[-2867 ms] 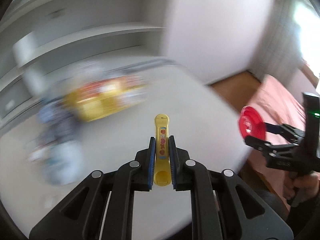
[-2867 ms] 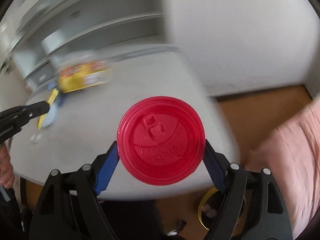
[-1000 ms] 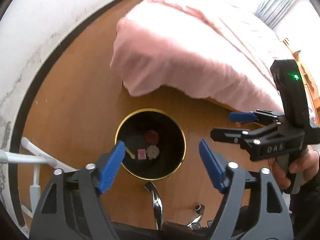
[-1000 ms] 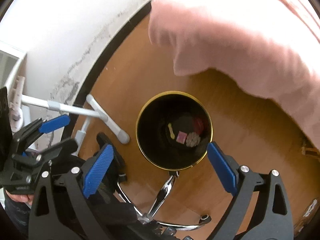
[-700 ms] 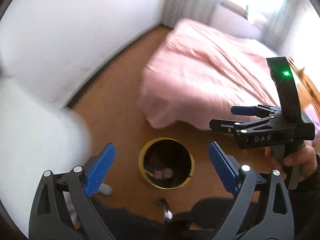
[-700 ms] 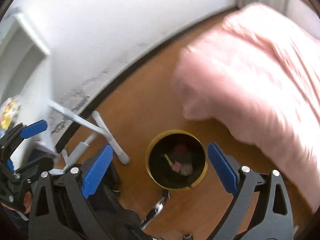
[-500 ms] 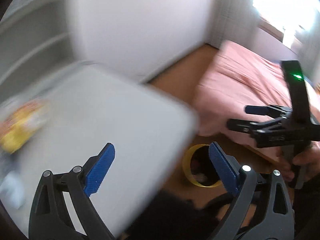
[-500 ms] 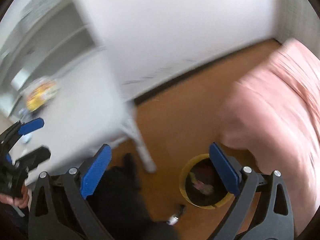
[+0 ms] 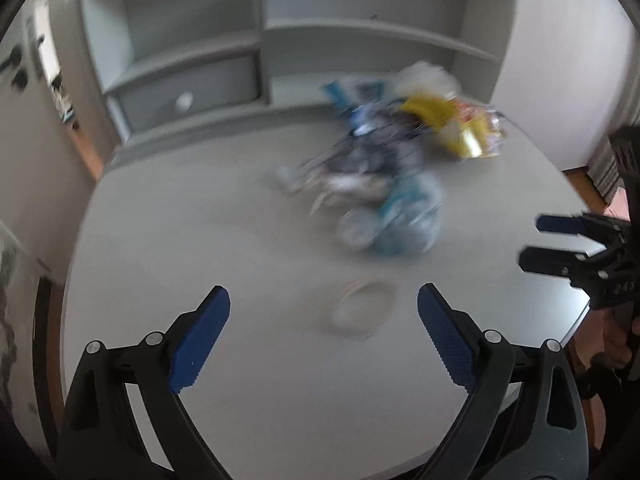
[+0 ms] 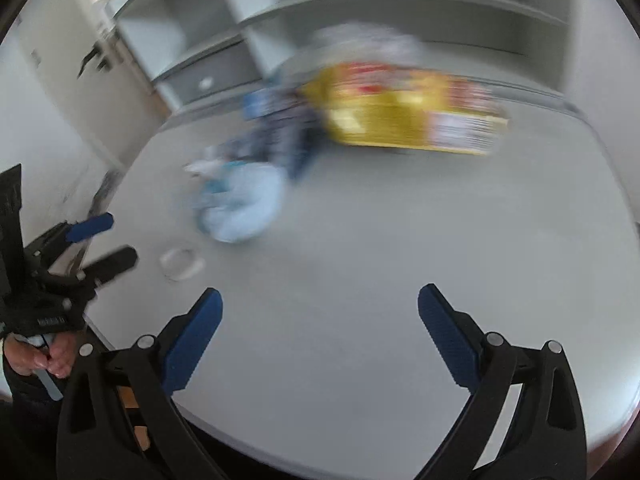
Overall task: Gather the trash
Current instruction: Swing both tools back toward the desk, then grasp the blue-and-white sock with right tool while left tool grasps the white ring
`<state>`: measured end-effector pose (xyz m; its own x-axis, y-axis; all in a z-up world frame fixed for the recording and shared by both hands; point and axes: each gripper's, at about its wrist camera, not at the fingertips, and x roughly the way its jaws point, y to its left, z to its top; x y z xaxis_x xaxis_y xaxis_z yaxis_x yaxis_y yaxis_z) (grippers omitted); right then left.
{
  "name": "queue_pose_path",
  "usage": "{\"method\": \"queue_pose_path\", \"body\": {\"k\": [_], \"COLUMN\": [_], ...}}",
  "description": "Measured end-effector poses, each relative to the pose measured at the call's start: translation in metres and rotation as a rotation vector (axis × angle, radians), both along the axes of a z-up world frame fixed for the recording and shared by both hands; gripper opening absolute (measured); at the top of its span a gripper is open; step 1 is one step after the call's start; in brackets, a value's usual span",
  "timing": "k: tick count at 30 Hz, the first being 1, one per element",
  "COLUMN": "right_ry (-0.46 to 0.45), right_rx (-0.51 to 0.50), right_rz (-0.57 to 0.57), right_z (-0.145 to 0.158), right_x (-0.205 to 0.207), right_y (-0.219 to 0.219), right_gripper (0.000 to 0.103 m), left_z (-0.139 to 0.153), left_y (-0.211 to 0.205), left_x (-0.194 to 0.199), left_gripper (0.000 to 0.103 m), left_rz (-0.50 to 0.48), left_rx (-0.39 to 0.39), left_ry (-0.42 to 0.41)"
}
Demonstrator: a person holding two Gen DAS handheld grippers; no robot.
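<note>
Both views are motion-blurred. My left gripper (image 9: 322, 316) is open and empty above the grey table (image 9: 200, 240); it also shows at the left of the right wrist view (image 10: 102, 238). My right gripper (image 10: 318, 320) is open and empty; it shows at the right of the left wrist view (image 9: 548, 242). Trash lies on the table: a clear ring-shaped lid (image 9: 360, 312) just ahead of my left gripper, also in the right wrist view (image 10: 180, 264); a crumpled pale blue plastic bottle (image 9: 394, 220) (image 10: 244, 208); a dark wrapper (image 9: 372, 152); a yellow snack bag (image 9: 460, 128) (image 10: 408, 116).
Grey shelving with a drawer (image 9: 192, 84) stands behind the table. A white wall (image 9: 568, 40) is at the right. The table's front edge (image 10: 360, 464) is close below the right gripper. Wood floor (image 9: 580, 176) shows past the table's right side.
Both grippers swung up from the gold-rimmed bin on the floor to the table. Earlier the left held a yellow piece and the right a red lid; both are now open and empty.
</note>
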<state>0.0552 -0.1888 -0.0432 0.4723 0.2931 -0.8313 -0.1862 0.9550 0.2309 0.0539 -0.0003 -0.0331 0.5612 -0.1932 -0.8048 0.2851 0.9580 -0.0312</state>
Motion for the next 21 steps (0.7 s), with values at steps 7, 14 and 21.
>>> {"method": "queue_pose_path", "body": {"k": [7,14,21], "right_ry": [0.033,0.084,0.062], "right_rx": [0.014,-0.016,0.016], "right_rz": [0.066,0.067,0.067], "right_z": [0.000,-0.015,-0.005], "right_x": [0.032,0.059,0.047], "right_y": [0.050,0.067,0.058], "right_gripper": [0.095,0.062,0.012], "left_z": [-0.016,-0.030,-0.033], "left_y": [0.023,0.011,-0.012], "left_x": [0.000,0.009,0.019], "left_gripper": [0.092,0.092,0.092], "left_rz": [-0.055,-0.090,-0.146], "left_rx": [-0.022,-0.042,-0.021], "left_ry": [0.022,0.047,0.045]}}
